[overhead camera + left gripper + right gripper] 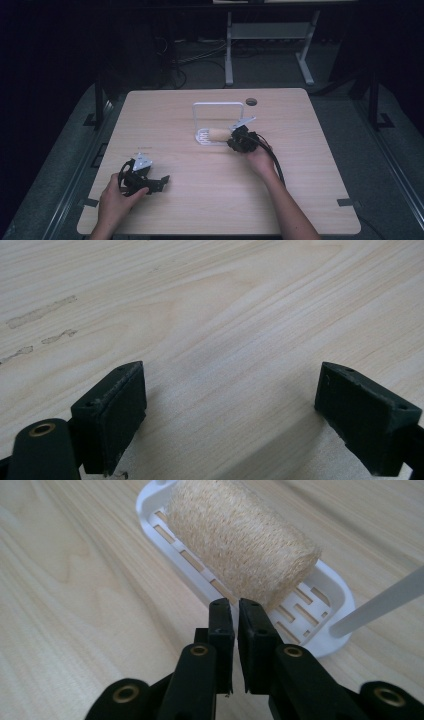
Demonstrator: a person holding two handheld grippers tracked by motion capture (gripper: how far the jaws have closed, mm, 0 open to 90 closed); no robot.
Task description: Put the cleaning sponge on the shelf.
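On white tray (336, 587): loofah roll (240, 540); right gripper (235, 611) fingers nearly clenched, empty; left gripper (230, 400) fingers released.

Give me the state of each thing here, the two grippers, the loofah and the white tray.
left gripper: jaws wide open, nothing between them, over bare table.
right gripper: jaws almost together, holding nothing, tips at the loofah's end.
loofah: lying on its side in the tray.
white tray: flat on the table, slotted base, wire frame upright.
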